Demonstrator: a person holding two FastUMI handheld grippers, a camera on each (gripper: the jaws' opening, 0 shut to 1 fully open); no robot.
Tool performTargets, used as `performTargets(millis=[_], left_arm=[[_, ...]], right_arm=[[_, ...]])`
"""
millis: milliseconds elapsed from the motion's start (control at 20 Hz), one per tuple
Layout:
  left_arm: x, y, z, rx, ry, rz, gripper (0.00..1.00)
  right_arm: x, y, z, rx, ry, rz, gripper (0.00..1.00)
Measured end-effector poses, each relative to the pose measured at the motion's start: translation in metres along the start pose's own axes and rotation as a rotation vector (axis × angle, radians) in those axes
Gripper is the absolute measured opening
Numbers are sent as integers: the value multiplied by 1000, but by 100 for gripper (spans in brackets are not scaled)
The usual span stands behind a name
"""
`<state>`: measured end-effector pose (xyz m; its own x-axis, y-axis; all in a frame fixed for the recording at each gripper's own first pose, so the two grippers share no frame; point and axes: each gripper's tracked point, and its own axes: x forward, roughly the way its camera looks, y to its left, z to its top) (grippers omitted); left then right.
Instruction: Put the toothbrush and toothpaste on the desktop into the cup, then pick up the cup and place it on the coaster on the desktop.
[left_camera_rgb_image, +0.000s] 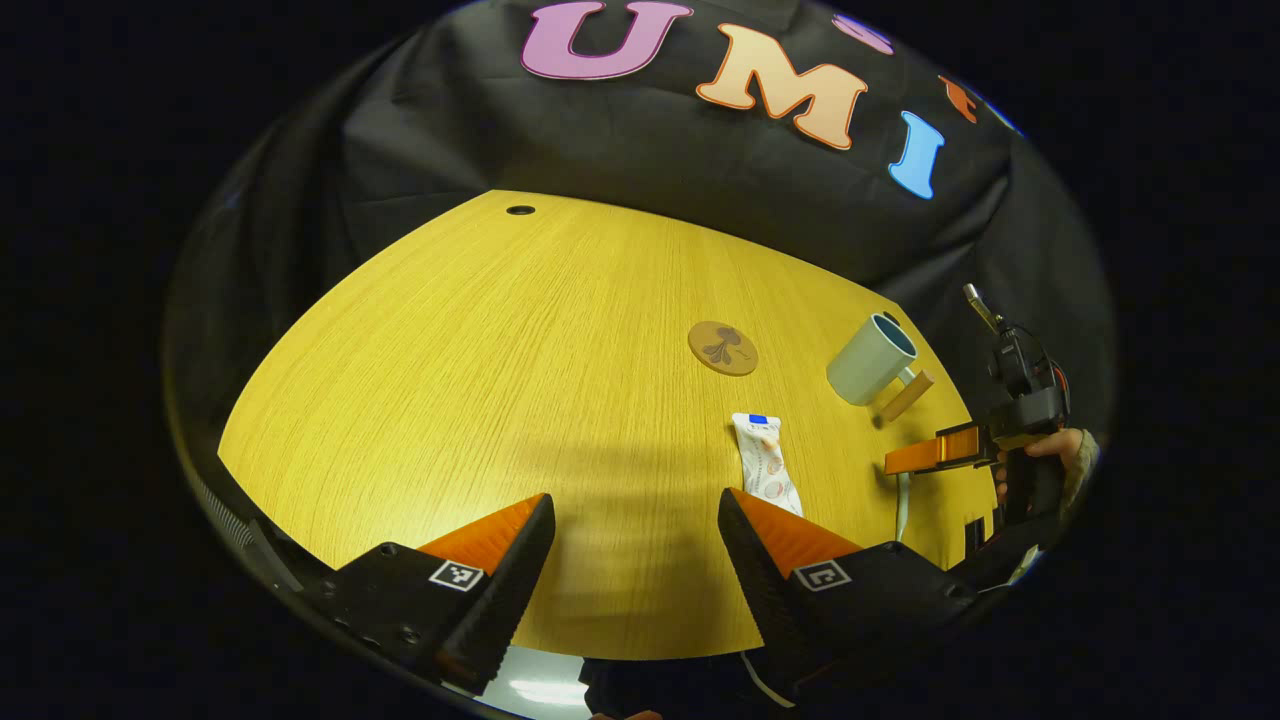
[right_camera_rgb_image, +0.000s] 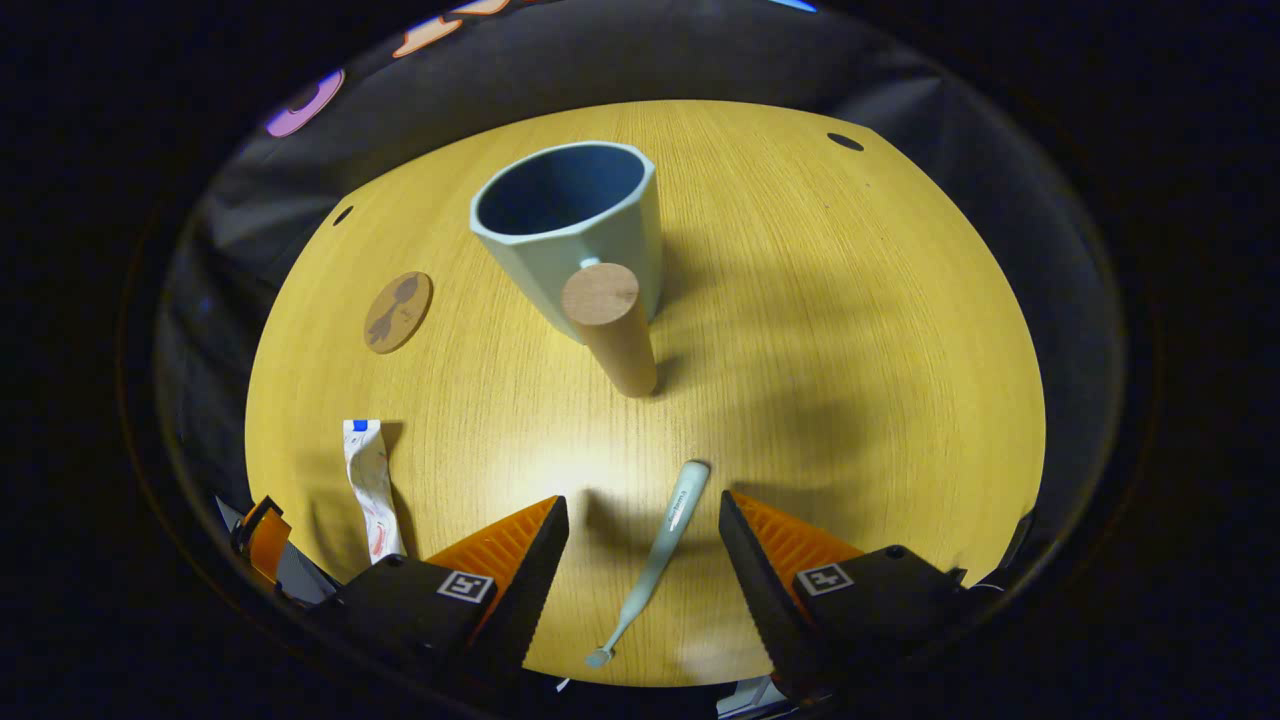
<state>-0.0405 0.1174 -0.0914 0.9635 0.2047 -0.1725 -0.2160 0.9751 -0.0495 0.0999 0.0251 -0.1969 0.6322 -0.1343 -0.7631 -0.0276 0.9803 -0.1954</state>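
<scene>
Pale-green cup, perhaps blue inside

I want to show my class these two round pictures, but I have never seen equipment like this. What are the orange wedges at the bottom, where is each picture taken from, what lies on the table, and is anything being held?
No robot arm is involved: a person holds a two-finger gripper in each hand, and a fisheye camera rides on each one, looking forward along its fingers. The orange wedges are those fingers. The left gripper view shows the left gripper, open; the right gripper view shows the right gripper, also open. Neither holds anything.

On the yellow wooden table stand a pale cup with a wooden handle, and nearby lie a round coaster, a toothpaste tube and a toothbrush. The toothbrush lies between the right gripper's open fingers, untouched. At the right of the left gripper view you see a hand holding the other gripper.
</scene>
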Motion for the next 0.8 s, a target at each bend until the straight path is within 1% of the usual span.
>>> performTargets(millis=[50,100,150,200,250,300,350,400,450,550,600,650,700,750,800], left_arm=[[1,0,0,1,1,4,96],[2,0,1,1,-2,6,96],[2,-1,2,1,-2,3,96],[2,-2,2,2,-2,1,95],[2,-3,2,3,2,-2,95],[4,-5,1,3,7,-6,95],[5,-7,1,5,11,-8,95],[7,-9,1,5,13,-9,95],[9,-12,2,6,14,-12,95],[11,-16,3,6,15,-17,95],[13,-18,2,7,19,-21,95],[14,-20,2,8,24,-24,95],[14,-21,1,6,28,-25,94],[15,-22,1,3,29,-25,95],[16,-23,1,1,31,-24,95]], right_arm=[[1,-4,0,4,8,-4,89],[3,-7,0,7,17,-11,82],[4,-10,-2,5,24,-19,87],[4,-12,-3,3,30,-18,80],[5,-12,-5,2,45,-16,81],[6,-14,-7,-5,57,-21,78],[6,-15,-7,-16,48,-22,70],[6,-16,-7,-22,53,-28,66],[7,-17,-7,-26,49,-35,52],[8,-22,-8,-37,53,-53,49],[8,-25,-9,-48,56,-70,43],[9,-25,-8,-56,50,-72,25],[6,-25,-8,-56,52,-70,27],[7,-26,-8,-59,52,-69,19],[-2,-26,-6,-56,51,-66,19]])
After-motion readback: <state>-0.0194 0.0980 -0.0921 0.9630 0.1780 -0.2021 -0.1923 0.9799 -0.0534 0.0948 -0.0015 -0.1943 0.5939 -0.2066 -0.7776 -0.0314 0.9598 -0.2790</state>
